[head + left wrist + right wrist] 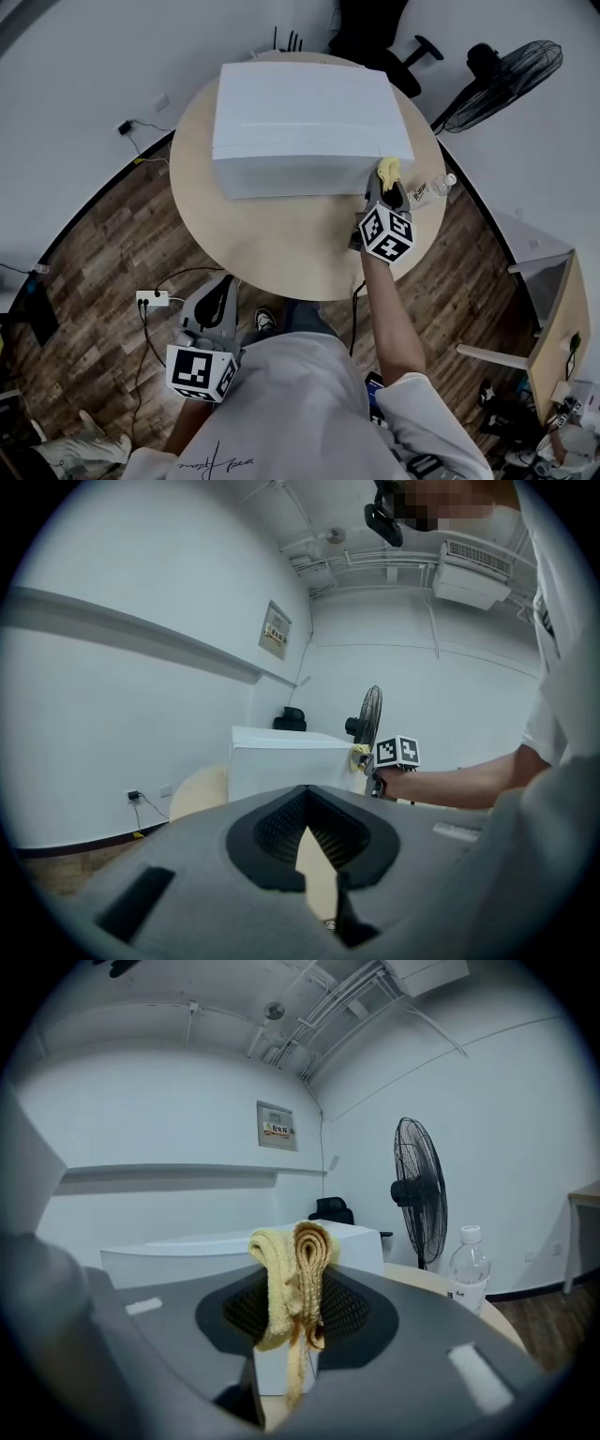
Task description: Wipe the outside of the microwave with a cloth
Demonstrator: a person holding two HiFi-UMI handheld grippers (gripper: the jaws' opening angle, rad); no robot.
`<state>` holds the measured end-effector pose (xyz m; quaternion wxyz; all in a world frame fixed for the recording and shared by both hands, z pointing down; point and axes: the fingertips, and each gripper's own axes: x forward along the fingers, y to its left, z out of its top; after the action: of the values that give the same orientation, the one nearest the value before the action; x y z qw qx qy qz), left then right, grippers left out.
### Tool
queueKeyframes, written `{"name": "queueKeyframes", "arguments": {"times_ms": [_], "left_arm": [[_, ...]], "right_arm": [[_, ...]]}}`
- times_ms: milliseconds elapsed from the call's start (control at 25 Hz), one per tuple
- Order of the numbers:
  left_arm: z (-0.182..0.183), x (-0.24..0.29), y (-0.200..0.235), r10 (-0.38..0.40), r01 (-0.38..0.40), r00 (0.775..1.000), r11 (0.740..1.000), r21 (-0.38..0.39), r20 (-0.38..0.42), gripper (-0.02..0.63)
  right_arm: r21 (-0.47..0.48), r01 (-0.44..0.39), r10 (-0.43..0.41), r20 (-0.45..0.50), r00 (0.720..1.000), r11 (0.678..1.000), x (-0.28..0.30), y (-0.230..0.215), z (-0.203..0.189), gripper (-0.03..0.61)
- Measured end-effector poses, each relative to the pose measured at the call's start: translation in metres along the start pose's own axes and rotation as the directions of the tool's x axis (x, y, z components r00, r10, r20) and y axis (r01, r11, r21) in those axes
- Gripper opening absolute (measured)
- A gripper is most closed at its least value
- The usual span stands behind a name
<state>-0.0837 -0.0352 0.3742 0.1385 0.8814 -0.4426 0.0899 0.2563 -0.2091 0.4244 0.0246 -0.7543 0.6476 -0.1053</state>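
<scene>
Rightward of microwave (300, 117) — cloth (389, 170), bottle (439, 186), fan (502, 84)

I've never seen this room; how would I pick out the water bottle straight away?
Start at the round wooden table bearing the big white microwave. Beyond the microwave's right end, just past the right tool pinching a yellow cloth, the bottle stands near the table's edge. It alone is clear plastic, with a white cap.

A round, pale wooden table (281, 246) stands on dark plank floor (103, 244). A white microwave (305, 127) sits on its 12 o'clock half. A clear plastic bottle (437, 187) stands at the 3 o'clock rim. The 6 o'clock half is bare wood.
</scene>
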Motion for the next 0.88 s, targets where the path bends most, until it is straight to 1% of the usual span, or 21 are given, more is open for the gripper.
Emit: {"name": "queueKeyframes", "arguments": {"times_ms": [720, 880], "left_arm": [[-0.007, -0.027, 0.011, 0.054, -0.054, 0.999, 0.998, -0.018, 0.005, -0.009], [-0.008, -0.029, 0.012, 0.057, -0.057, 0.998, 0.998, -0.039, 0.009, -0.009]], "right_arm": [[0.03, -0.082, 0.081, 0.011, 0.997, 0.996, -0.005, 0.052, -0.01, 0.124], [0.026, -0.103, 0.103, 0.005, 0.995, 0.994, -0.004, 0.064, -0.014, 0.124]]}}
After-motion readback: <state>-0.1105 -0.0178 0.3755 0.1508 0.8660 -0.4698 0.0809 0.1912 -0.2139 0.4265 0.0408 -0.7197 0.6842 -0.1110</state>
